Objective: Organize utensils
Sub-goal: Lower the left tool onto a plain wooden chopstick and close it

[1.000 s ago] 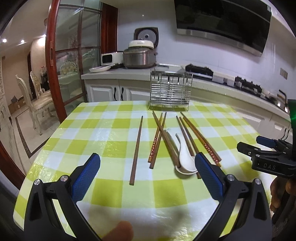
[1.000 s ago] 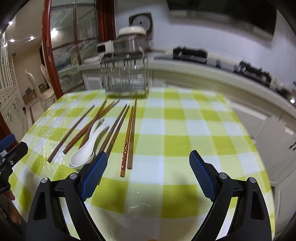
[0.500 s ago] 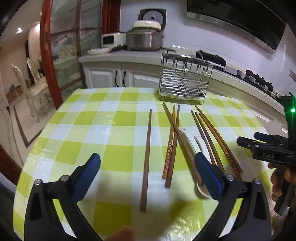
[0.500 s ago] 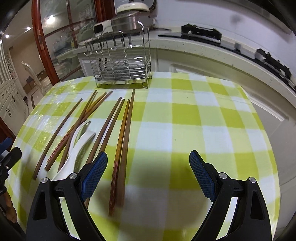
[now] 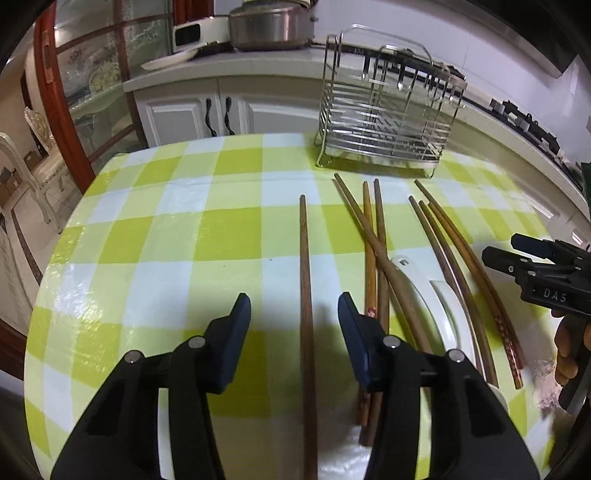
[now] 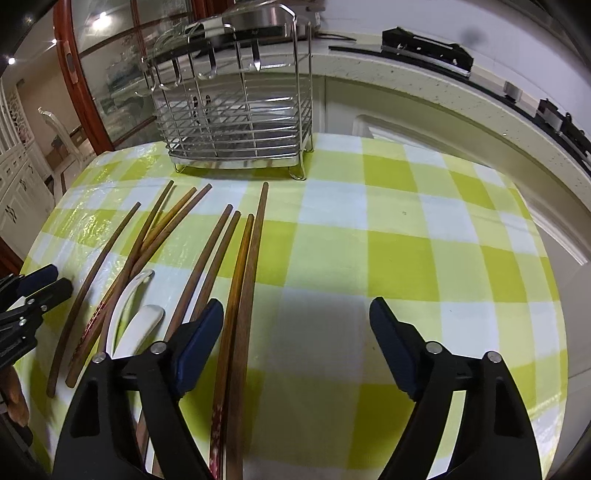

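Single chopstick (image 5: pixel 306 295): it lies alone on the table, straight from 12 to 6 o'clock in the left view, at the 9 o'clock side of the other utensils.
Other chopsticks (image 5: pixel 376 236): a crossed group of three lies just beside the single one, at its 3 o'clock; some more (image 6: pixel 243 280) lie past the spoon.
Spoon (image 5: pixel 439 306): white, it lies between the chopstick groups, and one chopstick crosses over its handle.
Rack (image 6: pixel 236 118): a metal wire holder that stands at the 12 o'clock edge of the table, near the chopstick tips; I see no utensil inside.
Left tongs (image 5: pixel 294 310): the jaws are about half open and closing, with the single chopstick between the blue pads; the pads do not press it.
Right tongs (image 6: pixel 296 314): the jaws stand wide and are closing a little; between them is only the cloth, and two chopsticks pass just beside the 9 o'clock pad.
Table (image 6: pixel 406 240): covered by a green and white checked cloth.
Counter (image 5: pixel 229 70): behind the table at 12 o'clock, with a pot (image 5: pixel 269 26) on it.
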A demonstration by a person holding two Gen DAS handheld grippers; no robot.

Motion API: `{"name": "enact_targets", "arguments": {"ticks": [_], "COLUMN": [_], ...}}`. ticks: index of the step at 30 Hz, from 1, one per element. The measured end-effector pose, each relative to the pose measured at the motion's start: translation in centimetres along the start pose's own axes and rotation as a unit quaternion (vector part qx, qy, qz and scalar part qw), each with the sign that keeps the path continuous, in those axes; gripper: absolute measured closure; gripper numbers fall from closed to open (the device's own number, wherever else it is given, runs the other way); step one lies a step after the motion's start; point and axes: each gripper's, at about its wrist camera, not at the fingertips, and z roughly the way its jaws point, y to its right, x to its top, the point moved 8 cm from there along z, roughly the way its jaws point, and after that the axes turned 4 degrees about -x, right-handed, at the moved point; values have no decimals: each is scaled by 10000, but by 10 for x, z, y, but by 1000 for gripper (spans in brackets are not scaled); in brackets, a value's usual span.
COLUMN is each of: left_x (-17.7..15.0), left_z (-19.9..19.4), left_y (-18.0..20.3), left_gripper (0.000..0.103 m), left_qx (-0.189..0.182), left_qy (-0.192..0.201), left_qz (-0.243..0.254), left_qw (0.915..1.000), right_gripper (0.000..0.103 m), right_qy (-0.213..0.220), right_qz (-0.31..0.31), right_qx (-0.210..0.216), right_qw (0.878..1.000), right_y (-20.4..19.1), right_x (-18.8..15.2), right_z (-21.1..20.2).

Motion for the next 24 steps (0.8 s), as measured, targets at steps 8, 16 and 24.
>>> {"name": "enact_targets", "arguments": {"ticks": [8,16,24], "left_x": [5,5,13], "left_z": [19,27,35], "left_y": [-2,-3,1], "left_gripper": [60,60,70], "left_qx": [65,97,90], "left_qy": [-143,-215,-321], "left_qz": [35,90,312], "left_qw": [9999,9997,9990], "right_gripper": [38,40,69], "right_qy": [-159,-160,-132], "right_qz": [-106,-241,-456], "right_qx": [54,-73,103], "right_qw": [9998,9996,9988], "right_y": [-4,-6,-21], "right_x": [1,3,9], "right_z": [13,19,19]}}
